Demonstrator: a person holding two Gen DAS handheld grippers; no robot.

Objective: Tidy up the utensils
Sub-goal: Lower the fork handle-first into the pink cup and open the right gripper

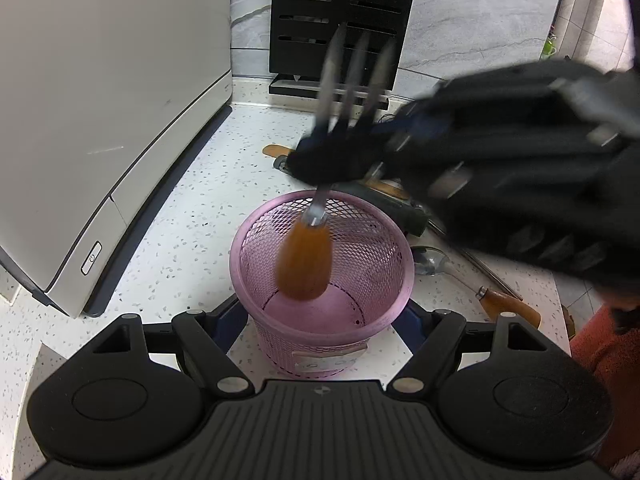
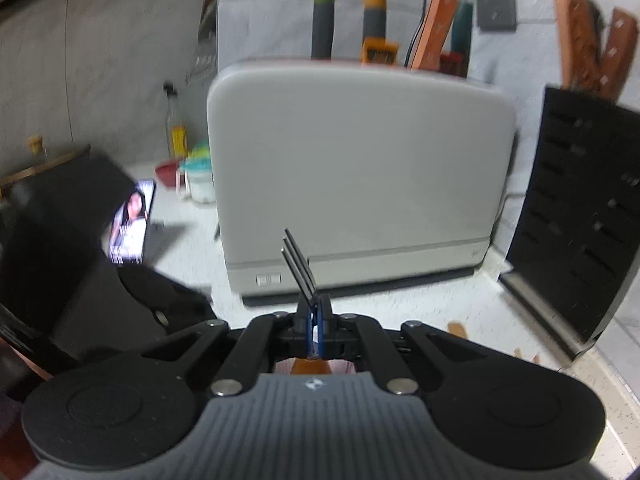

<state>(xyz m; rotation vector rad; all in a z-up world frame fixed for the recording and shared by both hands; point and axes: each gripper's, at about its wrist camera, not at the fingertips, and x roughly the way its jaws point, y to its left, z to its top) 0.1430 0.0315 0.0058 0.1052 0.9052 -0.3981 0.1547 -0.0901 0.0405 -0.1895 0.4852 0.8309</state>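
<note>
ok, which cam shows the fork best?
Left wrist: whole fork visible, tines up, wooden handle over the pink basket, though blurred. Right wrist shows only tines and a handle sliver at the right tongs.

A pink mesh basket (image 1: 320,280) with a diamond-grid wall stands on a white tabletop (image 1: 192,216) speckled with dark flecks. A fork (image 1: 316,216) has silver tines and an orange-brown wooden handle. Both hand-held grippers, right (image 1: 332,160) and left (image 1: 320,344), are black with blue accents. A pale grey appliance (image 1: 112,112) and a black slotted rack (image 1: 340,20) stand behind.
</note>
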